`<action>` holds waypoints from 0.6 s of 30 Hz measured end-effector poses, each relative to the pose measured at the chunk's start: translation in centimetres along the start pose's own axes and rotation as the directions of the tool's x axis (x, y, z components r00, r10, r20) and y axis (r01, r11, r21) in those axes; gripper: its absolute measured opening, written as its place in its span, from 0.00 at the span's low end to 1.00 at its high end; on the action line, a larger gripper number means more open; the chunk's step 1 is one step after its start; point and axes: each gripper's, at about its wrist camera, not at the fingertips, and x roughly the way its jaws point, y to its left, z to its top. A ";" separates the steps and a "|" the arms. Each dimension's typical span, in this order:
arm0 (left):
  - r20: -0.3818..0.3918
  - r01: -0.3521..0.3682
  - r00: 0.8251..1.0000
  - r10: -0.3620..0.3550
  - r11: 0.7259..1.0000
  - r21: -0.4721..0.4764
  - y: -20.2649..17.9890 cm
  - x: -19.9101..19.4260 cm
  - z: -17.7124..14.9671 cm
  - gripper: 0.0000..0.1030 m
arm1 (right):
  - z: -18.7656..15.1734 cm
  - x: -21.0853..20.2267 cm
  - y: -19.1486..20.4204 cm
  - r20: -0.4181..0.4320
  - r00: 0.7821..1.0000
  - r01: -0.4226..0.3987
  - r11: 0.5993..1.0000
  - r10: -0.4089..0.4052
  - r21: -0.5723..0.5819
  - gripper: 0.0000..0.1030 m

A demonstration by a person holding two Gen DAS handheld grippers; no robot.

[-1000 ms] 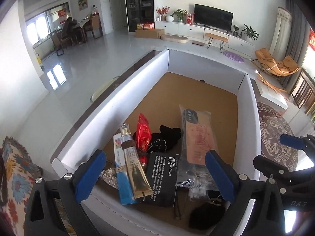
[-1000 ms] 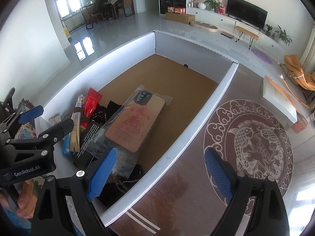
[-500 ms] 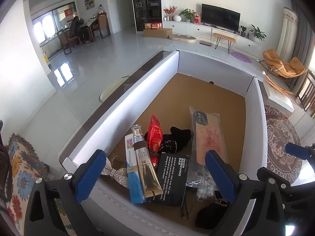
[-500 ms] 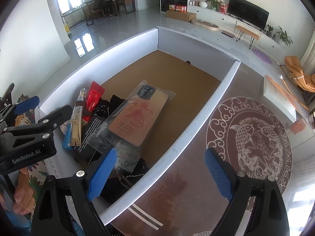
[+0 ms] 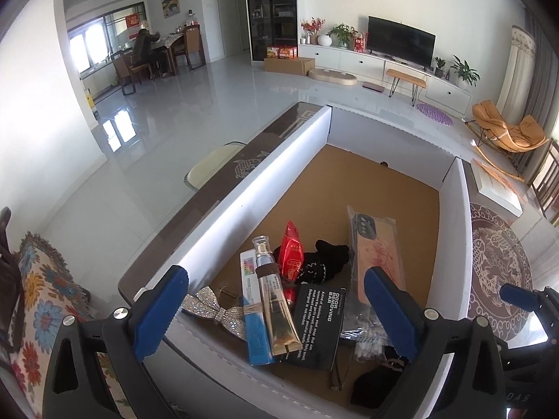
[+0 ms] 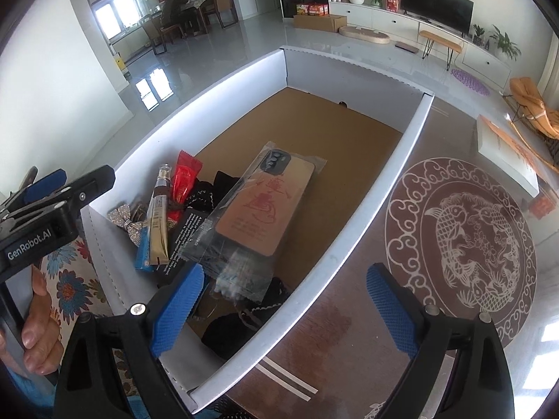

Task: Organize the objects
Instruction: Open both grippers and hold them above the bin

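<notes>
A white-walled box [image 5: 244, 195] [image 6: 377, 188] with a brown floor holds a pile at its near end. The pile includes a gold tube [image 5: 276, 300] [image 6: 157, 220], a blue carton [image 5: 256, 331], a red packet [image 5: 292, 255] [image 6: 183, 179], a black card [image 5: 321, 317], a bagged phone case [image 5: 379, 258] [image 6: 262, 206], a glitter bow [image 5: 213, 310] [image 6: 125, 221] and black cloth [image 5: 325, 258]. My left gripper [image 5: 276, 310] hovers open above the pile. My right gripper [image 6: 284, 309] stands open over the box's right wall, holding nothing.
The box sits on a dark table with a fish medallion [image 6: 464, 241]. A white book [image 6: 506, 153] lies at the table's far right. A floral cushion [image 5: 38, 296] is at the left. A person's hand [image 6: 35, 328] grips the left tool. The box's far half shows bare brown floor.
Both grippers have drawn back and up a little from the box, so more of the room and the bow show. Nothing in the box has moved.
</notes>
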 end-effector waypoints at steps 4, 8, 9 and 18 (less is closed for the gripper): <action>-0.001 -0.018 1.000 0.018 0.999 0.043 -0.7 -0.1 0.0 0.99 | 0.1 -0.3 -0.4 -0.001 1.000 -0.019 0.999 0.019 0.036 0.92; 0.006 -0.010 1.000 0.010 0.999 0.046 -0.9 -0.5 -0.1 0.99 | 0.1 -0.5 -0.7 -0.001 1.000 -0.020 0.997 0.020 0.069 0.92; 0.002 -0.006 1.000 0.006 0.999 0.045 -0.9 -0.6 0.0 0.99 | 0.0 -0.5 -0.7 0.000 1.000 -0.023 0.997 0.024 0.072 0.92; 0.009 0.013 1.000 -0.013 0.999 0.045 -1.2 -1.1 0.1 0.99 | 0.3 -2.0 -1.1 0.019 0.999 -0.032 0.996 0.030 0.085 0.92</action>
